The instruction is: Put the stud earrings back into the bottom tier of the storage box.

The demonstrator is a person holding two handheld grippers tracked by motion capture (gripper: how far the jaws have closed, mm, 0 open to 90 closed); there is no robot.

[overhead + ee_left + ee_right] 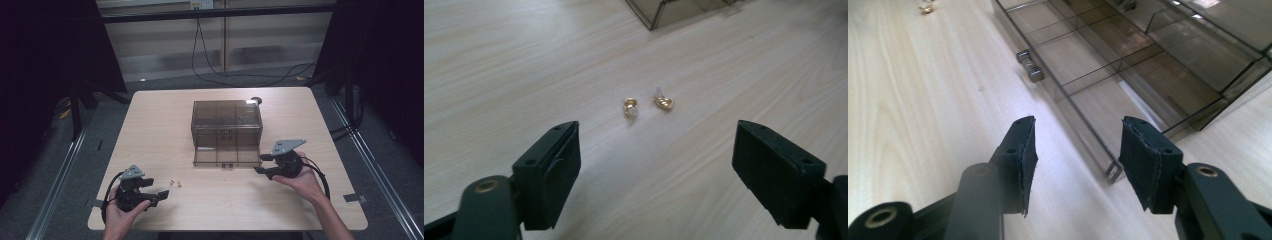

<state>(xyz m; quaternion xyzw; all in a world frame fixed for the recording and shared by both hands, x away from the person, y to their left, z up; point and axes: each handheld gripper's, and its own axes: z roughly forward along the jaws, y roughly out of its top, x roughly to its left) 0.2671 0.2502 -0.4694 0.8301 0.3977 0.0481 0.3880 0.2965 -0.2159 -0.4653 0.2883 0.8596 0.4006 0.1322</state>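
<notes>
The right gripper (1075, 165) hovers low over the pale wooden counter (913, 115), its two black padded jaws standing apart with nothing between them. Just beyond the jaws lies the near corner of a pulled-out drawer (1108, 75) of smoky clear plastic, split by thin walls into compartments. A small metal knob (1029, 65) sticks out from the drawer's front wall. Farther off, the box (1218, 30) that the drawer belongs to rises at the upper right. At the far left corner, two small gold pieces (925, 6) lie on the counter.

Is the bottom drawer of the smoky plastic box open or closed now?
Open. In the high view the bottom drawer sticks out in front of the organizer box, and the right gripper view shows its empty compartments from above.
</notes>
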